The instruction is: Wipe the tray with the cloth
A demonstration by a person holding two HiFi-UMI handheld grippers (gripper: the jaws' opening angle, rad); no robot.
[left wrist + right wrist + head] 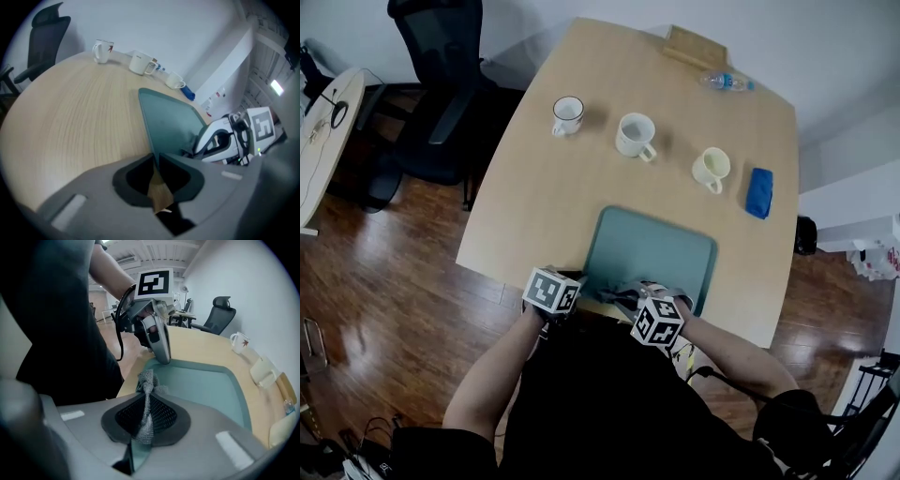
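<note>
Teal rectangular plastic tray (675, 251): near rim pinched in my left gripper (156, 161). Grey mesh cloth (147, 380): clamped in my right gripper (146, 401), at that rim. Wiping, I judge, underway; far half remains.

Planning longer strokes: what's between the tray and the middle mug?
Nothing: bare table runs from the tray to the middle mug, as the head view shows.
</note>
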